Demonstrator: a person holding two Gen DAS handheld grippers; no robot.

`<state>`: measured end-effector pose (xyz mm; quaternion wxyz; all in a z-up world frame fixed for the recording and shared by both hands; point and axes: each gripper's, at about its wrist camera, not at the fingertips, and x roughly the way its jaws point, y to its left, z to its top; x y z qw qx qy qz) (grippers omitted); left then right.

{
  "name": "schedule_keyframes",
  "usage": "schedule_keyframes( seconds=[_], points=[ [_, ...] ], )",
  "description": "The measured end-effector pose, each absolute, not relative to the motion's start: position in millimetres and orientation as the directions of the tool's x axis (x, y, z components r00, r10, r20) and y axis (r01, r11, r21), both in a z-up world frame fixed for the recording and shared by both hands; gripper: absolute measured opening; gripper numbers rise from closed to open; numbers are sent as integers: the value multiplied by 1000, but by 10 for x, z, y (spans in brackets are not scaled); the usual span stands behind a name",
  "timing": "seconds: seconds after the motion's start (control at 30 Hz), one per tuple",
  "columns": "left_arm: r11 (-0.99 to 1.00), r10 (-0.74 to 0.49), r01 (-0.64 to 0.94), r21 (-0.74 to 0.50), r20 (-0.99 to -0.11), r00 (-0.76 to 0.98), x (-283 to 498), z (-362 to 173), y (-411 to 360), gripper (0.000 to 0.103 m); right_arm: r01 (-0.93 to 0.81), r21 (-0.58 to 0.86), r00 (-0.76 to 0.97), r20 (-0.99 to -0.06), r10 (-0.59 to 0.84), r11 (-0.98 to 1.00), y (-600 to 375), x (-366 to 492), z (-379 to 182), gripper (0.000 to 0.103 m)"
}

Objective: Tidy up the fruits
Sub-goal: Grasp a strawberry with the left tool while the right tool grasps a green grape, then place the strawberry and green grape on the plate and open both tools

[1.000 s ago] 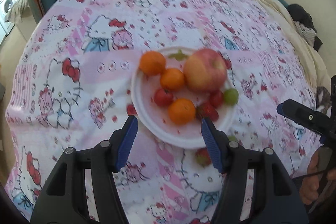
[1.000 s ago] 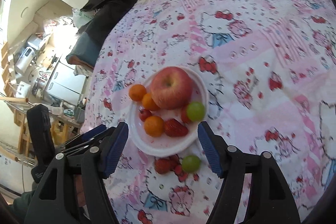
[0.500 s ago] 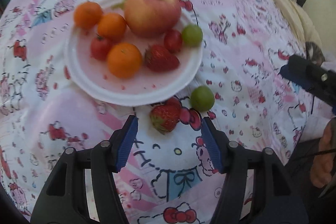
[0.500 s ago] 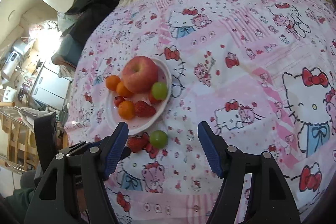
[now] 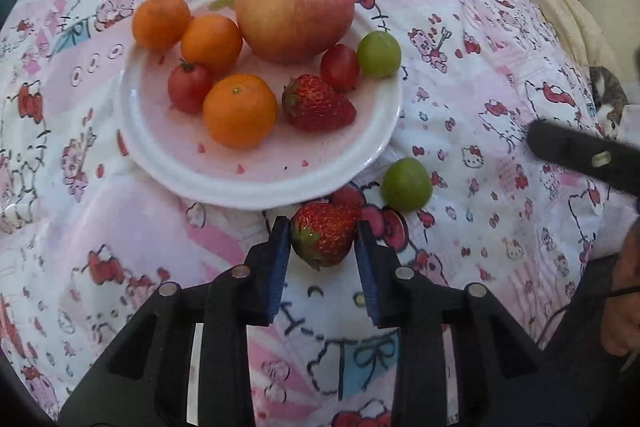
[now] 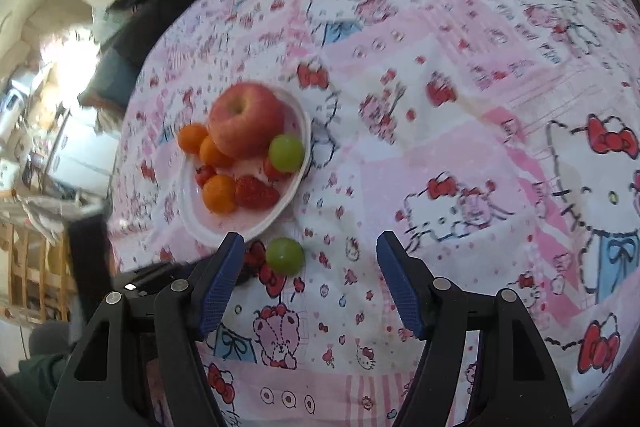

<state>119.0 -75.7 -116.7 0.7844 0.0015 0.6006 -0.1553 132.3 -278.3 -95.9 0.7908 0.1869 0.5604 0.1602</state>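
Pink cartoon-cat cloth covered the surface in the left wrist view, with a white plate carrying an apple, oranges, tomatoes, a strawberry and a green grape. Just below the plate's rim, the left tongs had just closed on a loose strawberry, blue pads pressing both its sides. A loose green grape lay beside it.

From the right wrist view, the right tongs stood wide apart, gripping nothing, that grape lying on the cloth near the left finger.

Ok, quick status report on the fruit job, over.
Left gripper just closed on the loose strawberry beside the plate. Right gripper open, empty. Green grape on the cloth, unplated. Nothing in the way.
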Motion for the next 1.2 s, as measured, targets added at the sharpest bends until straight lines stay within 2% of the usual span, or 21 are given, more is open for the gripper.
schedule_keyframes(
  seconds=[0.2,0.37,0.63,0.7,0.83,1.2],
  points=[
    [960,-238,206,-189,-939,250,1094,-977,-562,28,-145,386,250,-876,412,911,-2393,1330,-1101,54],
    [977,-201,123,-172,-939,279,1055,-897,-322,28,-230,304,229,-906,355,924,-2096,1359,-1192,50],
    [979,-187,-22,-202,-938,292,992,-858,-8,28,-245,241,212,-932,294,939,-1960,1425,-1346,49],
    [979,-190,-18,-205,-936,297,979,-844,2,28,-261,220,207,-938,277,940,-1921,1419,-1386,39],
    [978,-198,-2,-209,-931,308,980,-815,-21,28,-290,190,212,-943,257,938,-1867,1407,-1411,32],
    [976,-206,0,-219,-918,338,1034,-735,-60,28,-278,235,244,-920,305,931,-2021,1276,-1201,30]
  ],
)
